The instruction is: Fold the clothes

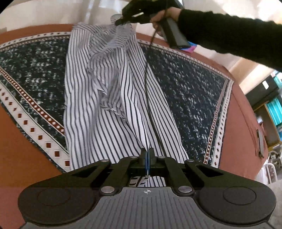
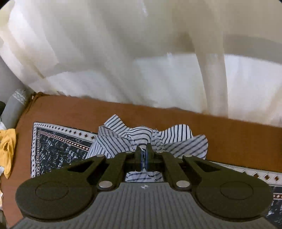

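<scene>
Left wrist view looks down along the left tool (image 1: 147, 153), whose jaws are pressed together on a pinched fold of the striped garment (image 1: 112, 98) at the lower centre of the frame. From there the white cloth with dark stripes runs up the middle of the picture, partly lifted and partly draped over a dark patterned cloth (image 1: 190, 91) with a white border of small diamonds, which lies on a rust-brown surface (image 1: 19, 151). At the top centre the right tool (image 1: 121, 21) grips the far end of the garment, held by a hand (image 1: 164, 15) in a black sleeve (image 1: 229, 30) that reaches in from the upper right. A thin dark cord (image 1: 146, 70) hangs from that tool down across the stripes.

Right wrist view shows the right tool (image 2: 144, 149) closed on bunched striped fabric (image 2: 137, 139), which fans out just beyond the fingertips in the middle of the frame. A pale curtain (image 2: 123, 52) fills the upper half. A yellow cloth (image 2: 8, 146) lies at the left edge, well apart from the garment.
</scene>
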Available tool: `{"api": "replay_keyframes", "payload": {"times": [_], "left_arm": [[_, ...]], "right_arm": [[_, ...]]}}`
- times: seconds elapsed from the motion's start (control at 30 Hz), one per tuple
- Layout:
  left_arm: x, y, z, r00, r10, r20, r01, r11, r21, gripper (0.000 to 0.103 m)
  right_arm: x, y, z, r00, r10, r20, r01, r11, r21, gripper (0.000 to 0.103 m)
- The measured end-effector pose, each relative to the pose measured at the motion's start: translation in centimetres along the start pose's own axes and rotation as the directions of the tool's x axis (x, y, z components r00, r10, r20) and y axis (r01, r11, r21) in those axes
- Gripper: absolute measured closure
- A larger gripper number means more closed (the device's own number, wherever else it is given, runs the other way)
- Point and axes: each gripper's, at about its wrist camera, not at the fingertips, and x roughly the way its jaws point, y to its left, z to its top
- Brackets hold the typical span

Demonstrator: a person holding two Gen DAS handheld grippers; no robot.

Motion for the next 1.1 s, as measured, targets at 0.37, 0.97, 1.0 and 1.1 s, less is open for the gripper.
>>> {"api": "replay_keyframes", "payload": {"times": [0.37,0.97,1.0,1.1], "left_arm": [[1.0,-1.5,-0.4,0.997,-0.037,-0.065,0.042,0.996,0.08,0.048],[-6.5,5.8,-6.2,0.972,0.211,0.099,-0.174,0.94,-0.294,0.042],[-6.1,6.1,-6.5,0.975,0.207,0.08,-0.178,0.944,-0.278,0.043],[-4.6,6.2,-6.8,0.986,0.164,0.037,-0.154,0.968,-0.198,0.043]], "right_arm": [[-1.2,-2.4,-1.5,0.988,-0.156,-0.006,0.157,0.987,0.038,0.047],[-25.4,3.0,-18.1,0.988,0.079,0.131,-0.084,0.996,0.032,0.04],[-26.2,3.5,-19.1,0.99,0.079,0.12,-0.085,0.996,0.04,0.04],[-29.4,5.1,-21.4,0.992,0.031,0.125,-0.033,0.999,0.01,0.04]]}}
